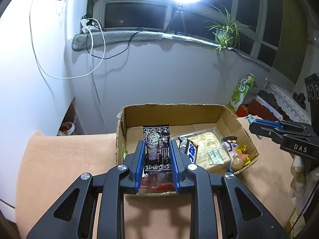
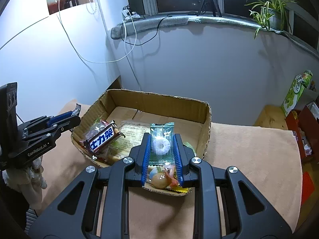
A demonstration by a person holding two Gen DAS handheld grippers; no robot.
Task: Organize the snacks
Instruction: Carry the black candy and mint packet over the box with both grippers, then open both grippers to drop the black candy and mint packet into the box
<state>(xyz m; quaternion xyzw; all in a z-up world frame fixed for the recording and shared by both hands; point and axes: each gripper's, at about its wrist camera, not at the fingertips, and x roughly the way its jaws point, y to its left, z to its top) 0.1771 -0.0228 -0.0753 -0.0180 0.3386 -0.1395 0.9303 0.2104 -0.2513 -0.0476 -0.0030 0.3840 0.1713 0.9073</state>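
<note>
Over the cardboard box on the desk, my left claw pinches a black snack packet, long axis pointing away, above the near wall; my right claw pinches a clear ring-candy packet likewise.

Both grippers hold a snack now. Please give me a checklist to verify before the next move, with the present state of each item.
1. Left gripper clamps the black snack packet: ok.
2. Right gripper clamps the clear green packet with a white ring candy: ok.
3. Cardboard box is open on top: ok.
4. Bare floor remains at the far side of the box: ok.
5. Grippers are apart from each other: ok.
6. Packets are directly over the box: cannot tell.
</note>
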